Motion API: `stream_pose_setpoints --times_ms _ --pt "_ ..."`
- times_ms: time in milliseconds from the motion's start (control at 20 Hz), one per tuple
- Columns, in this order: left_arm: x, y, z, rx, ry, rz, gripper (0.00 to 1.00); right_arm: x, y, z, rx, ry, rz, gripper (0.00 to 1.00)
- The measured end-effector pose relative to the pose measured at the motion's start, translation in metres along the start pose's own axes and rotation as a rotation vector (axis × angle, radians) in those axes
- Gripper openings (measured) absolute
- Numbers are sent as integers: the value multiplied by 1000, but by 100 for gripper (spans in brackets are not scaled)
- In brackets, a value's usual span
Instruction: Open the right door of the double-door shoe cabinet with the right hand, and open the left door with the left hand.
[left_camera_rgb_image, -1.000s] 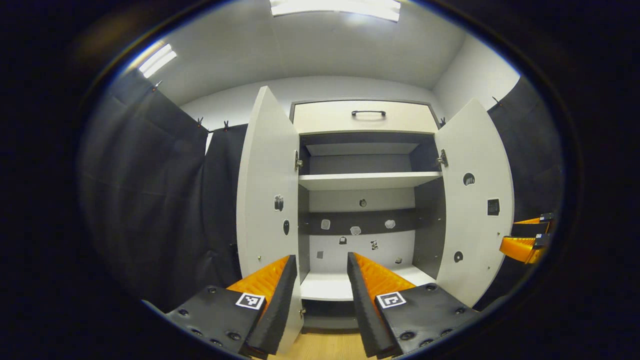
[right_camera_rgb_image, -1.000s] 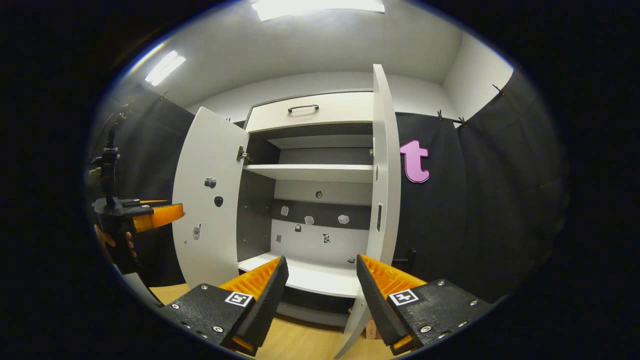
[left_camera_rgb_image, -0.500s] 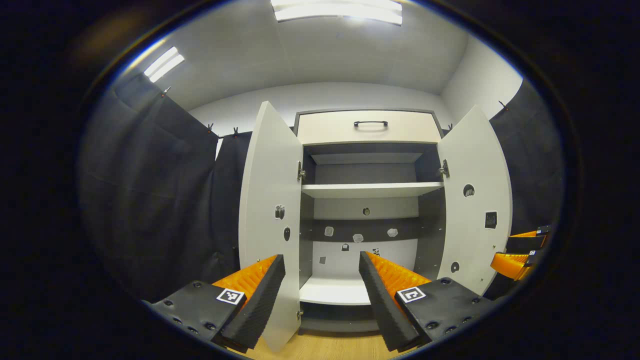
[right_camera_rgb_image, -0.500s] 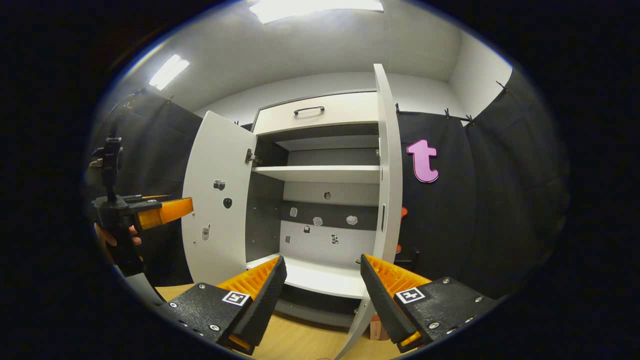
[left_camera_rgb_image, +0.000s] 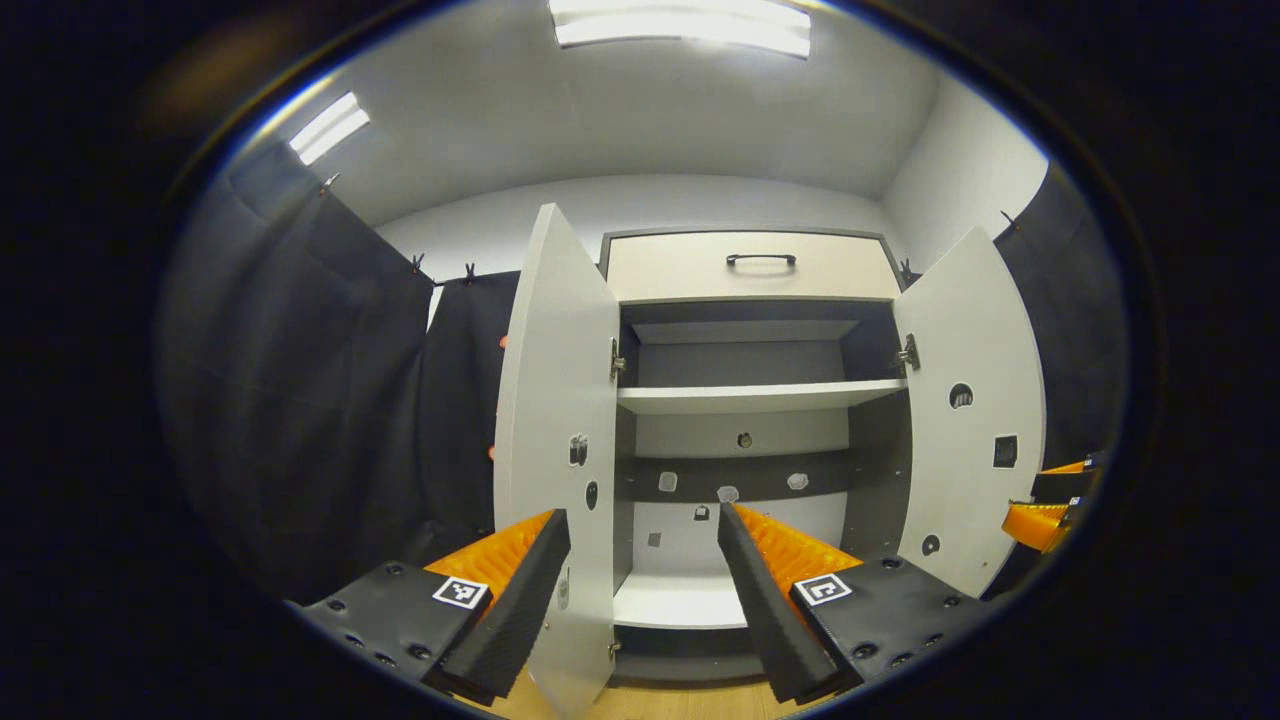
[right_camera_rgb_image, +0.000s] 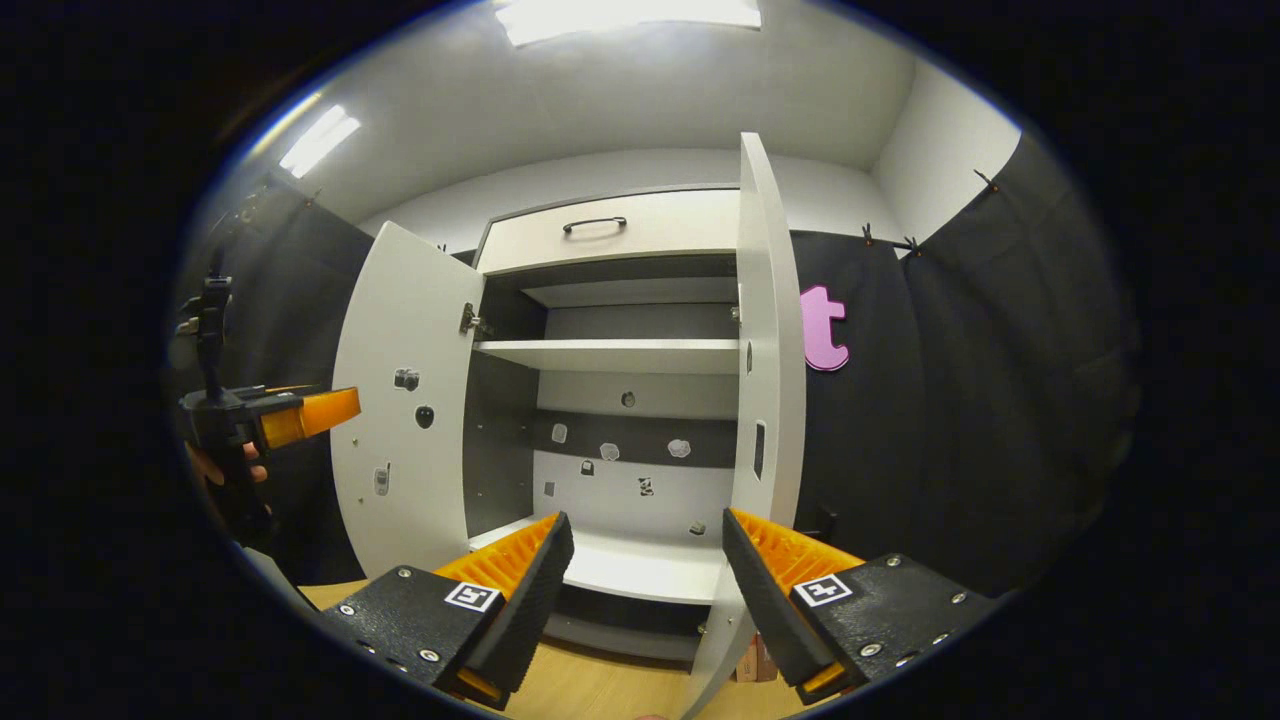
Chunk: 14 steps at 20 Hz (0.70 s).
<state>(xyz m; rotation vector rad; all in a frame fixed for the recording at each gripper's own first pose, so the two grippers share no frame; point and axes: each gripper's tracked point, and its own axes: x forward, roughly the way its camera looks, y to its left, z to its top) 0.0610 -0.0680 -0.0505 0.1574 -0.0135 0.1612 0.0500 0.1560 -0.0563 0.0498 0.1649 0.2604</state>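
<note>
The white double-door shoe cabinet (left_camera_rgb_image: 750, 265) stands ahead with both doors swung wide. In the left gripper view the left door (left_camera_rgb_image: 555, 400) hangs edge-on just past my left gripper (left_camera_rgb_image: 643, 525), which is open and holds nothing. The right door (left_camera_rgb_image: 970, 400) stands out at the right. In the right gripper view the right door (right_camera_rgb_image: 768, 350) is seen nearly edge-on beyond my right gripper (right_camera_rgb_image: 648, 528), open and holding nothing, and the left door (right_camera_rgb_image: 400, 420) is flung left. Bare shelves (right_camera_rgb_image: 610, 355) show inside.
A closed top drawer with a dark handle (left_camera_rgb_image: 760, 259) sits above the shelves. Black cloth walls (left_camera_rgb_image: 300, 400) flank the cabinet on both sides. Wooden floor (right_camera_rgb_image: 600, 690) lies below. The other gripper (right_camera_rgb_image: 290, 415), held in a hand, appears at the left of the right gripper view.
Both grippers have drawn back a little from the doors and stayed open. The left gripper view has shifted so the cabinet sits lower and further right.
</note>
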Motion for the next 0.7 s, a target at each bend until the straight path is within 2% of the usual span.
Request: stream_pose_setpoints --times_ms 700 --pt "1 -1 -2 4 -9 -34 95 0 1 0 -10 15 -18 91"
